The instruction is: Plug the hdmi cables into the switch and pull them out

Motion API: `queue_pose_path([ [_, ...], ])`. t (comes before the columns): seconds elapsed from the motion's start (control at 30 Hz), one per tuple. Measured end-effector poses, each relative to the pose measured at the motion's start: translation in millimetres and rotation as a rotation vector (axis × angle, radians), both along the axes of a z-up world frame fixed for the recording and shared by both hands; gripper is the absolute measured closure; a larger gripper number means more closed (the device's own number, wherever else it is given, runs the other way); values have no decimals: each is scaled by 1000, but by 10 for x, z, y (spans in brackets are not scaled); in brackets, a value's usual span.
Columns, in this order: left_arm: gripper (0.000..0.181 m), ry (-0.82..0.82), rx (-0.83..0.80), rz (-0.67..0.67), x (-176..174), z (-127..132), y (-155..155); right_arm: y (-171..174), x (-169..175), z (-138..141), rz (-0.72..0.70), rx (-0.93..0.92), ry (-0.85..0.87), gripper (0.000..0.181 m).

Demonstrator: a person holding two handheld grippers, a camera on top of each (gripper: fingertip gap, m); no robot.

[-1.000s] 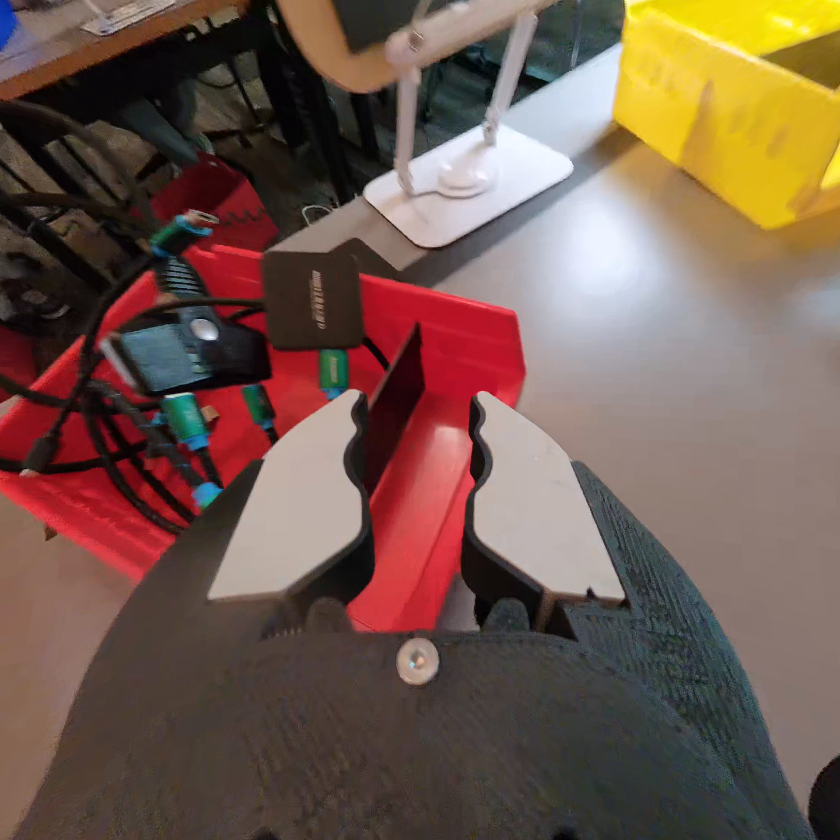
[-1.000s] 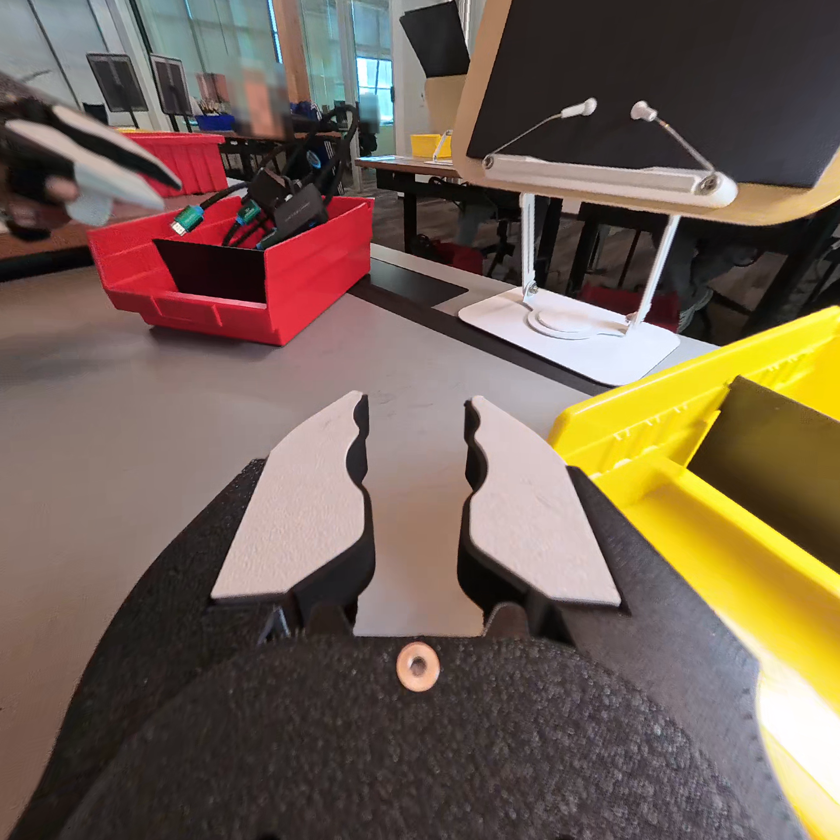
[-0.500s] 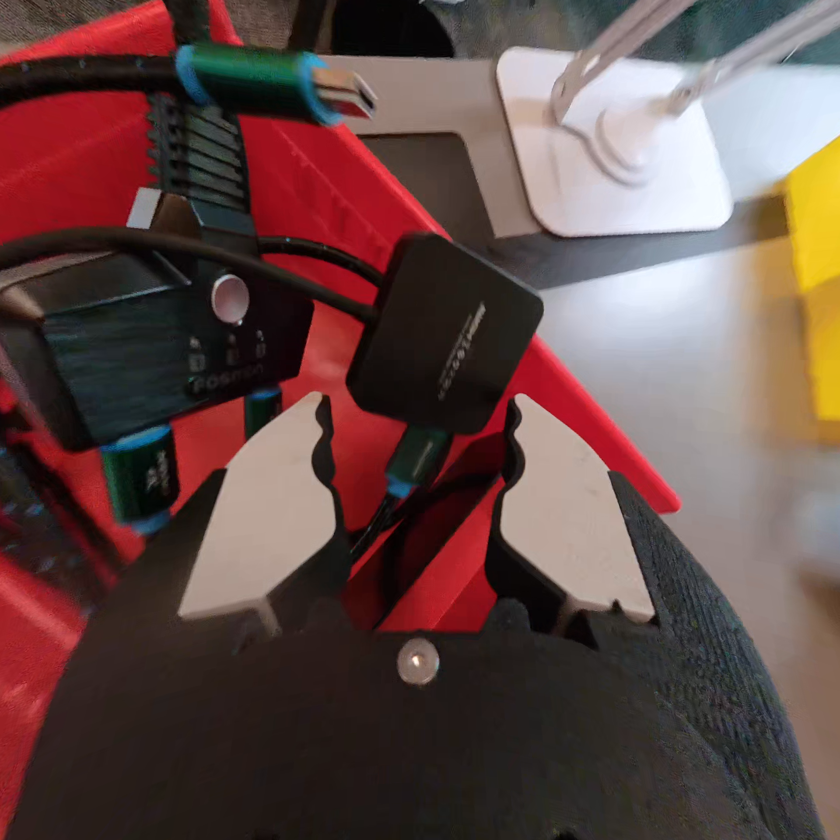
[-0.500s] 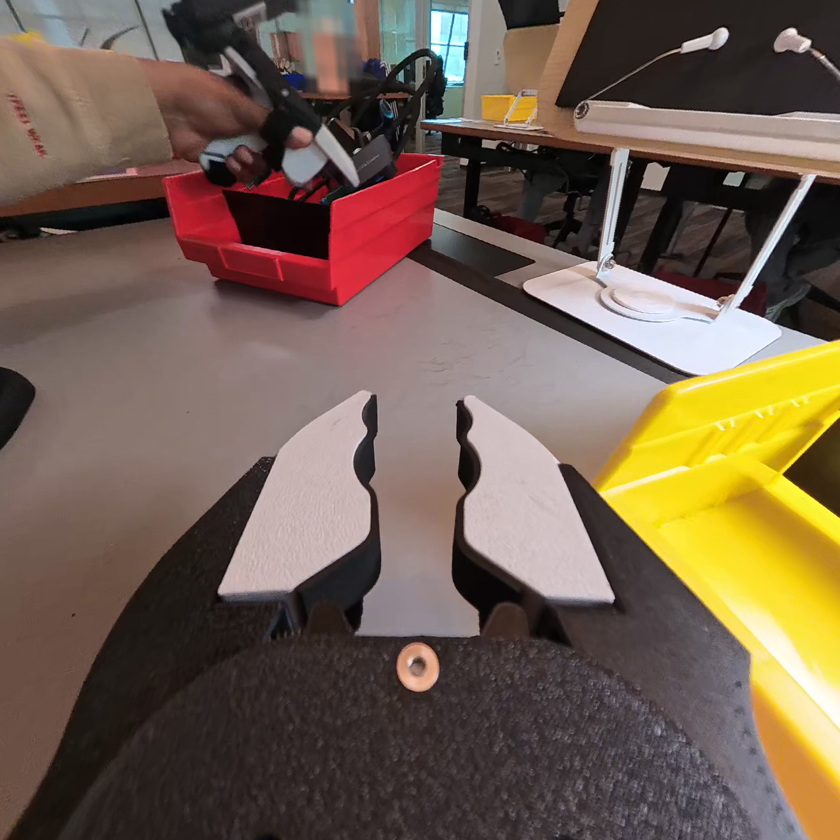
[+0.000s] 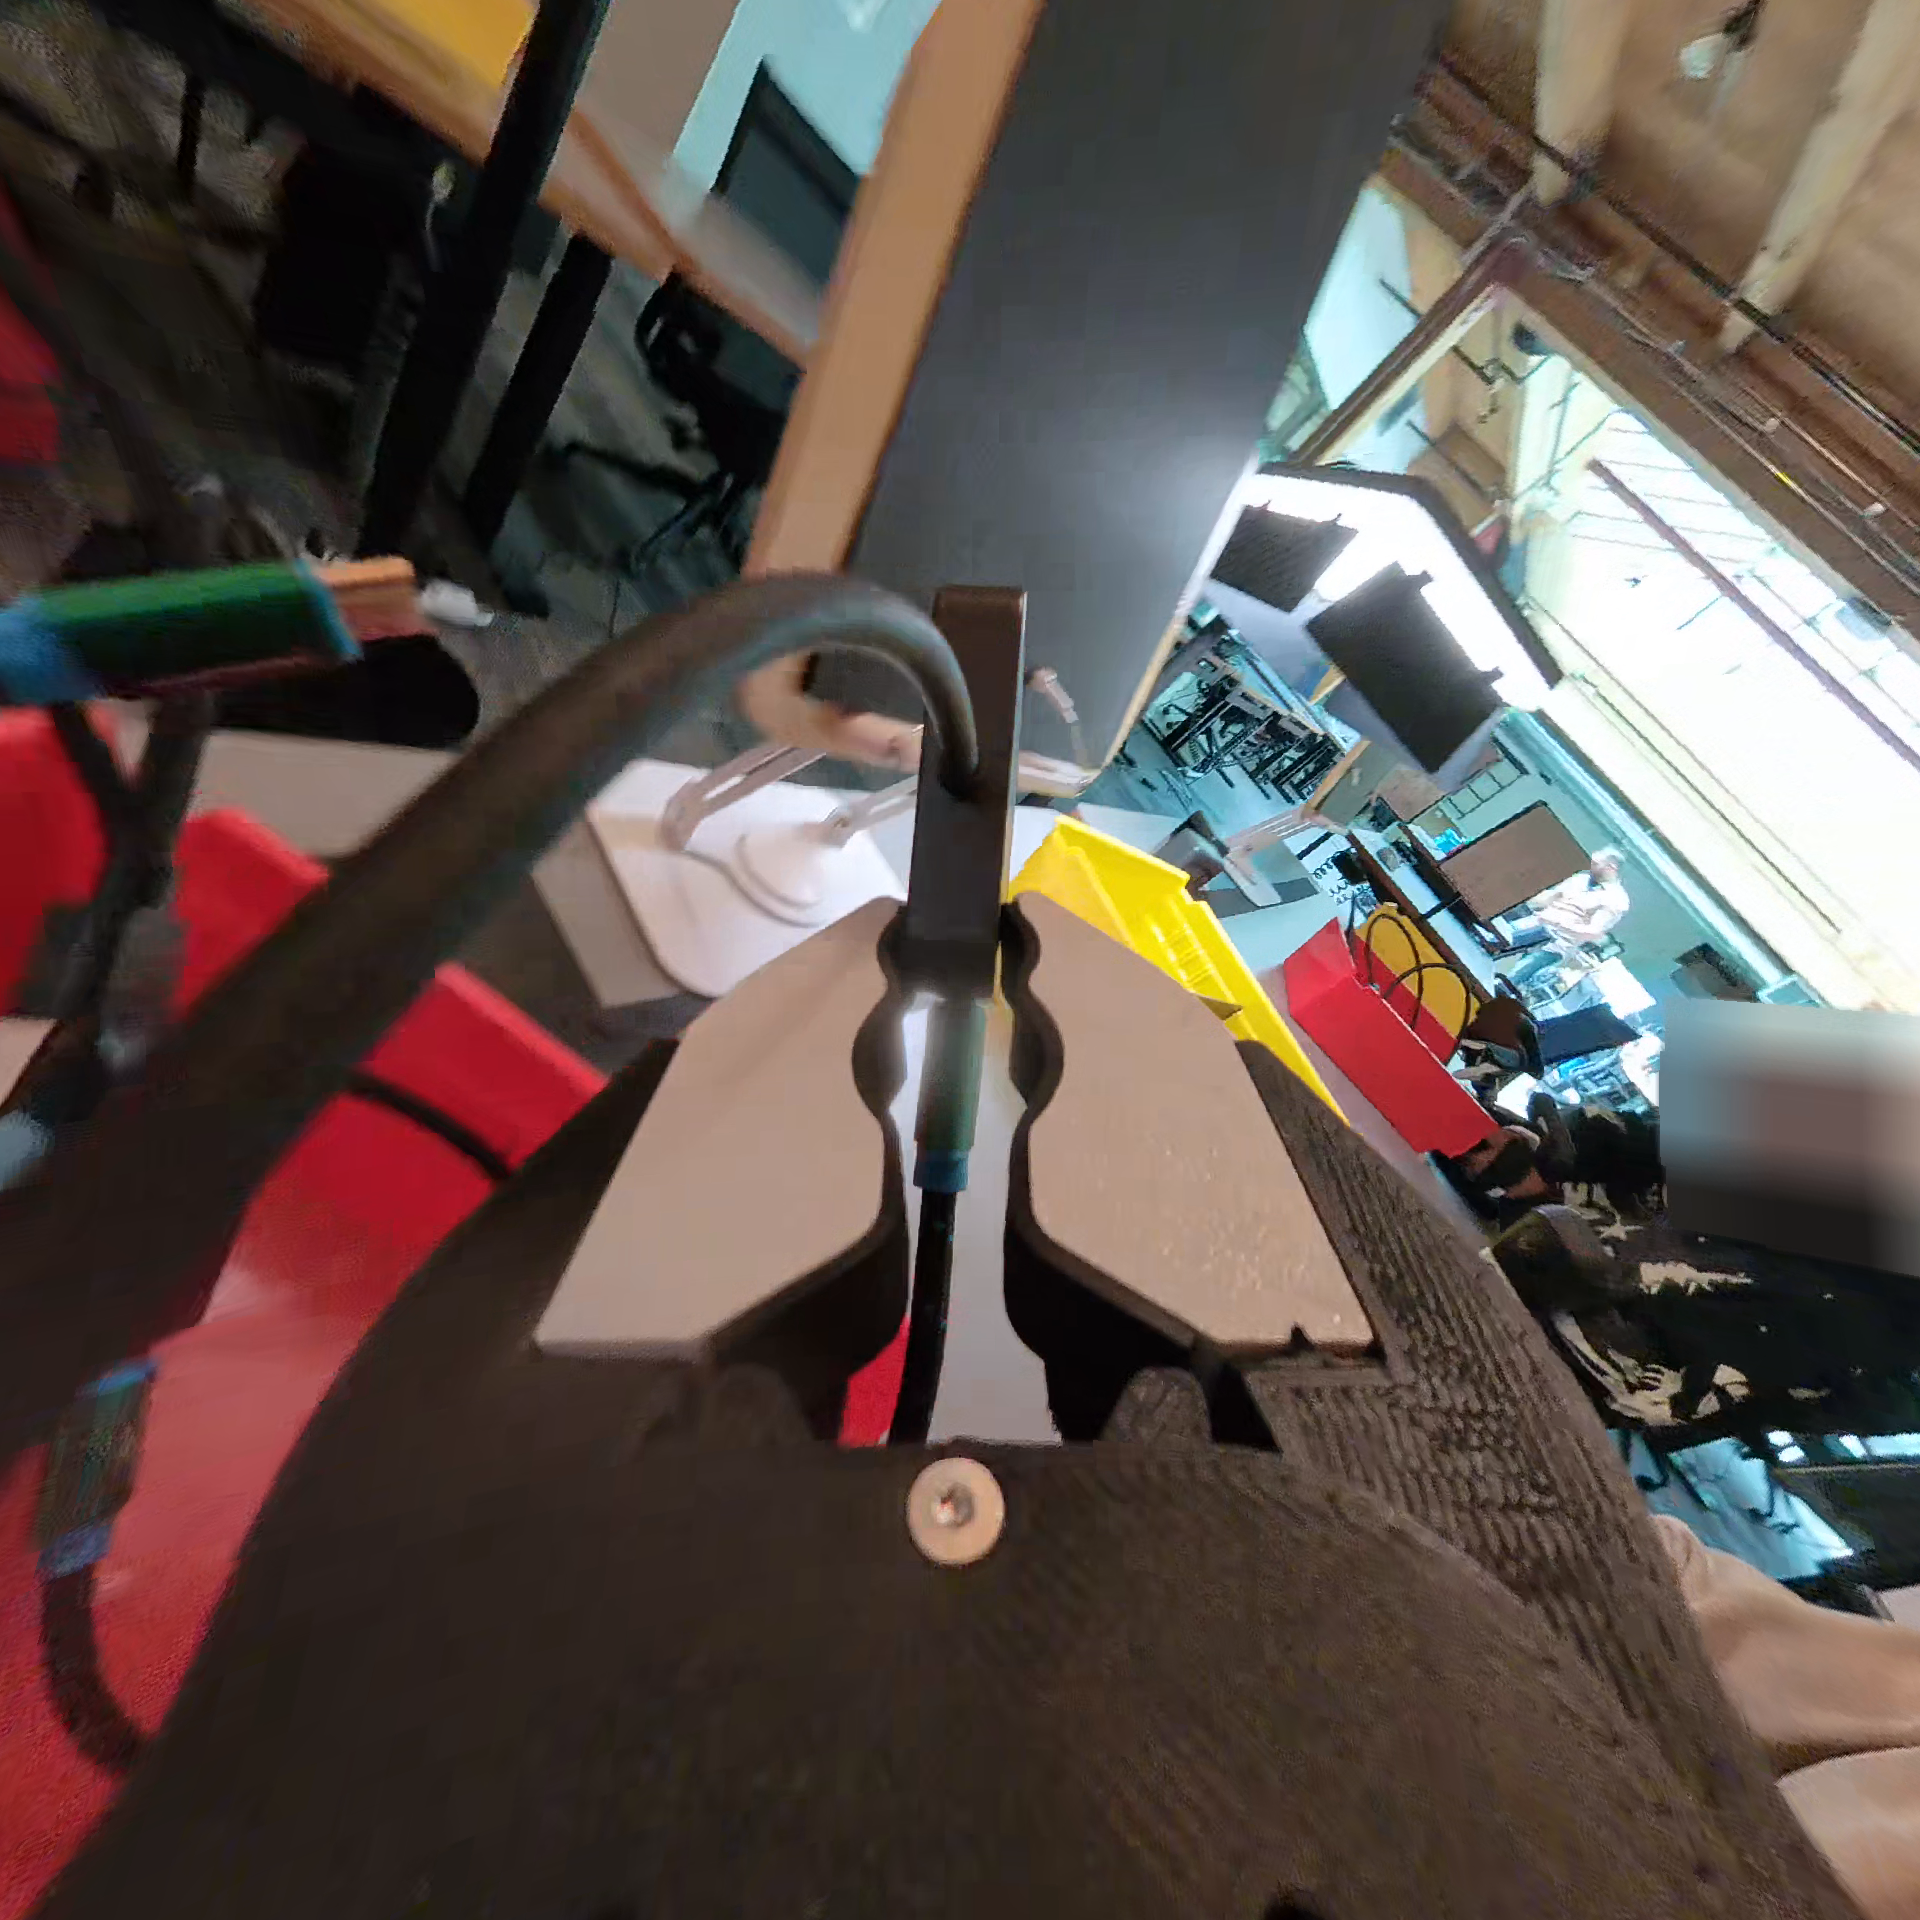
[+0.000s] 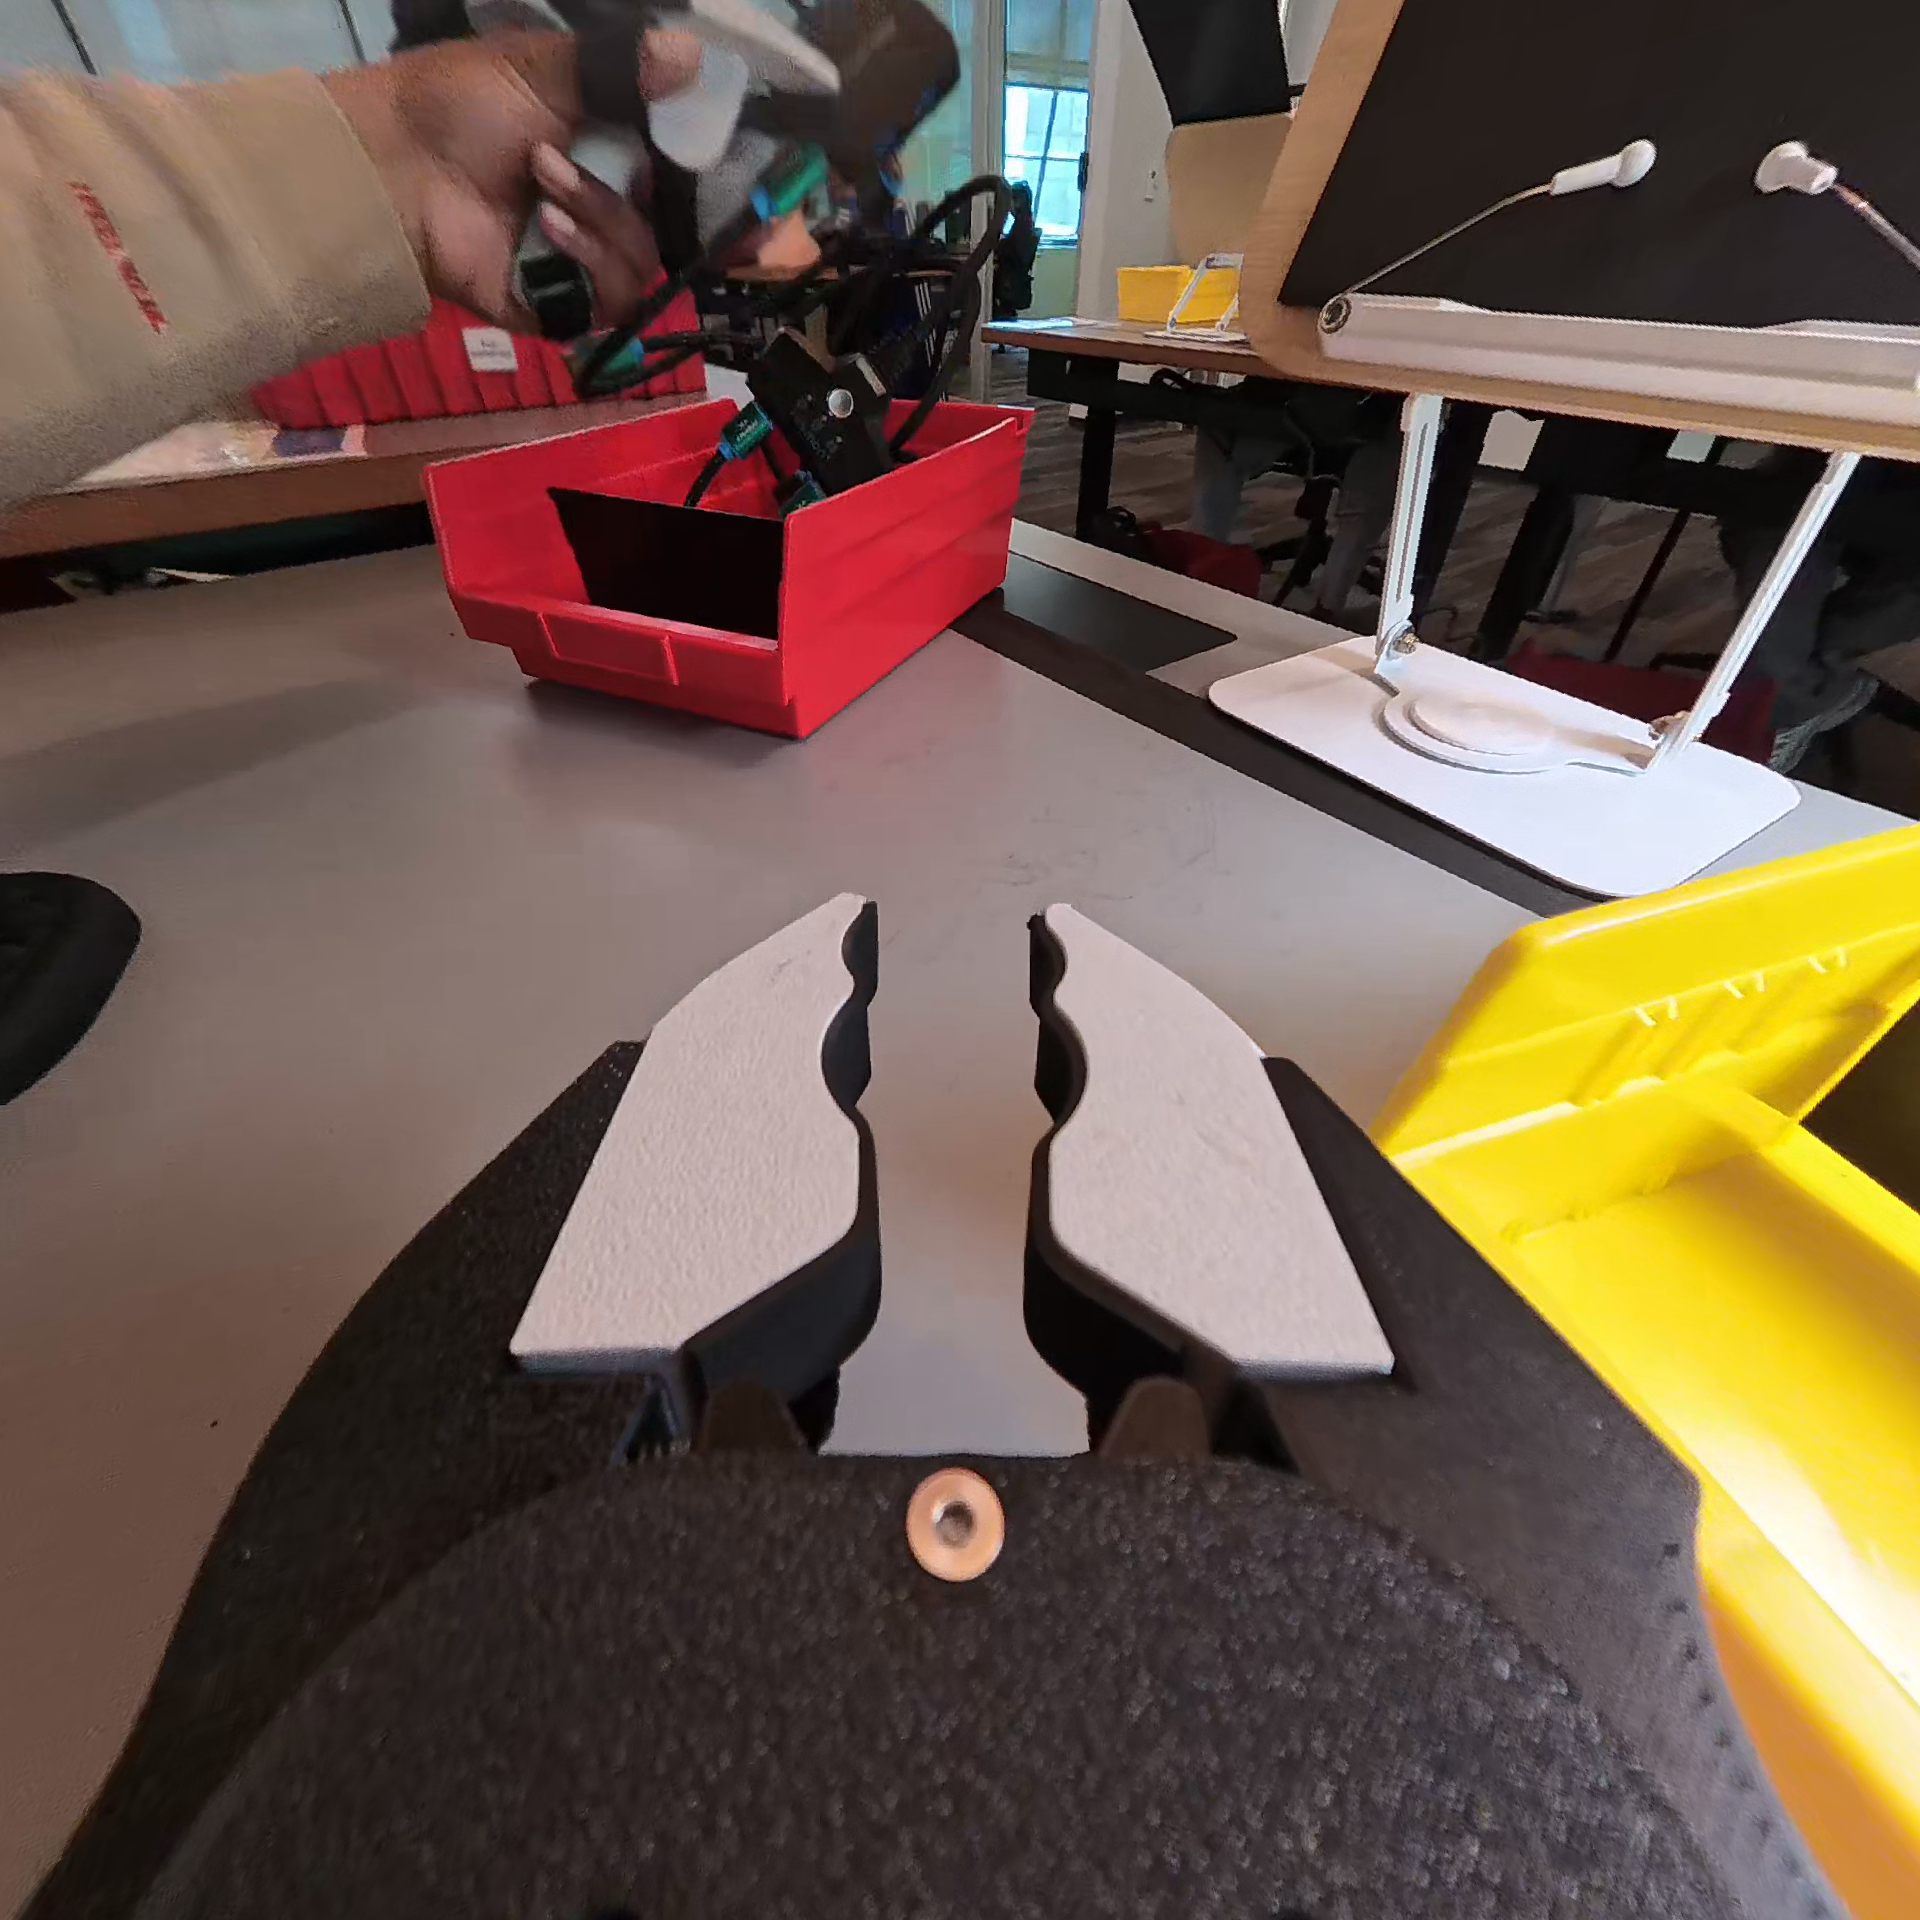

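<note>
Grey laminate tabletop (image 6: 436,883) fills the workspace, with a large open room of desks and windows behind it. On it sit a red plastic bin (image 6: 831,582) at the far side and a yellow plastic bin (image 6: 1662,1195) close on the right, with a white-based stand (image 6: 1507,769) between them.

Half a second ago the left gripper (image 5: 951,935) was spread over the red bin with the flat black square switch (image 5: 966,769) lying ahead of its fingers. Now it is clamped on that switch, edge-on between the tips, and has swung up so that its camera looks across the room. From the right wrist view it is a blurred shape above the bin, in the person's hand (image 6: 520,177).

A black cable with a green plug (image 5: 940,1101) hangs from the switch's near end, running back between the fingers; a thicker black lead (image 5: 623,707) arcs off its side. A loose green-and-blue connector (image 5: 197,623) juts in at left, and more cables and a second black box (image 6: 821,416) sit in the bin.

The right gripper (image 6: 951,925) rests low over the table, parted and empty — little moved.

So the switch is out and, I judge, ready for the right gripper's turn — one cable already looks plugged in.
</note>
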State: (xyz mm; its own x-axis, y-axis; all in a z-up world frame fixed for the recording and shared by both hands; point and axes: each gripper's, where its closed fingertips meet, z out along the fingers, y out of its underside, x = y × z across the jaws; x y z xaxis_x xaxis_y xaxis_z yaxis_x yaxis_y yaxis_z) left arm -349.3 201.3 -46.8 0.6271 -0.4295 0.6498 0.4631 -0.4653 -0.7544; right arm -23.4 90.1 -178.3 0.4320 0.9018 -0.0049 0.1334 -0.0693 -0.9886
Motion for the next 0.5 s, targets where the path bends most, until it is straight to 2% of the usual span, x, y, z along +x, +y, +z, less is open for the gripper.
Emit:
queue_pose_path([
  [0.13,167,41,136,-72,391,495,-263,-12,-14,81,-4,27,14,154],
  [0.23,168,79,232,-172,886,697,-537,-4,-70,325,2,46,56,154],
  [0.33,166,75,326,-305,1491,786,-845,-75,-211,828,68,50,147,152],
  [0.5,167,13,441,-538,2459,748,-1323,-227,-397,1767,192,75,348,144],
])
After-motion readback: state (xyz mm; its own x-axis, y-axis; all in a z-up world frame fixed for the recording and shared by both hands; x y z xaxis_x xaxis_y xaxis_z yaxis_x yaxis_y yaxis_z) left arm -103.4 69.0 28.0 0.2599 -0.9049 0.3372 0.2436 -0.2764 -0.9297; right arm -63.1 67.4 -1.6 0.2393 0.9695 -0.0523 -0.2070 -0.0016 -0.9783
